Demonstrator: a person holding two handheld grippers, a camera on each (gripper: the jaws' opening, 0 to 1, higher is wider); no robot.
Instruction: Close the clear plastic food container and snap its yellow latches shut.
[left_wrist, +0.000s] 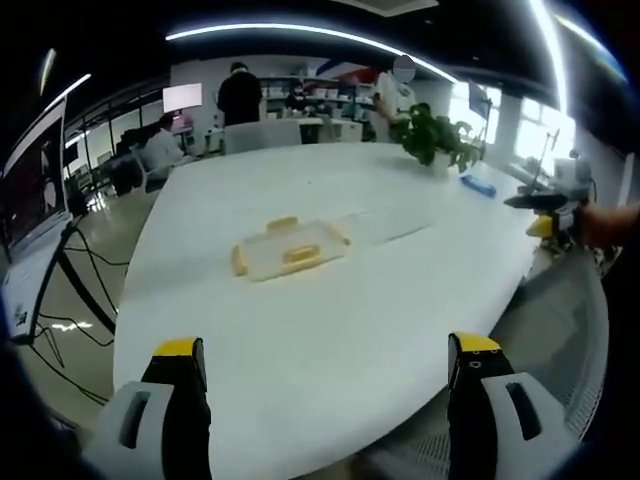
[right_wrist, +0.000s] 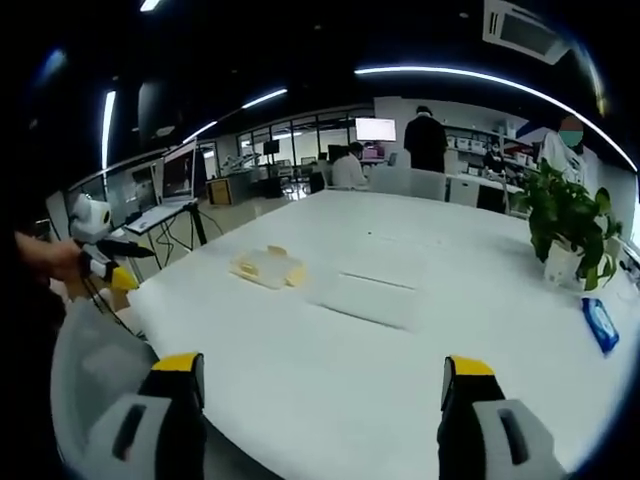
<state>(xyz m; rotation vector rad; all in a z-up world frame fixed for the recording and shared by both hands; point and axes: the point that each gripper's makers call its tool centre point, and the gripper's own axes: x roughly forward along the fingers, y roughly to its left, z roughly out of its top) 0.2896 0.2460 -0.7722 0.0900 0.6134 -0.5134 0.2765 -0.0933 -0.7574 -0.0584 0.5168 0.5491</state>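
Clear plastic food container with yellow latches (left_wrist: 290, 248) sat on the broad white surface (left_wrist: 330, 330), its flat transparent lid (left_wrist: 390, 224) lying just beside it. Both the left claw (left_wrist: 325, 395) and right claw (right_wrist: 320, 405) were spread wide and held nothing, well short of the container. A green potted plant (right_wrist: 568, 225) and a blue packet (right_wrist: 600, 325) stood farther off.

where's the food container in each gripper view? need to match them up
Left gripper view: the clear container with yellow latches lies left of centre on the white table, ahead of both jaws.
Right gripper view: the container sits small, left of centre, near the table's left edge.
Shared landmark: the potted plant, standing on the table.
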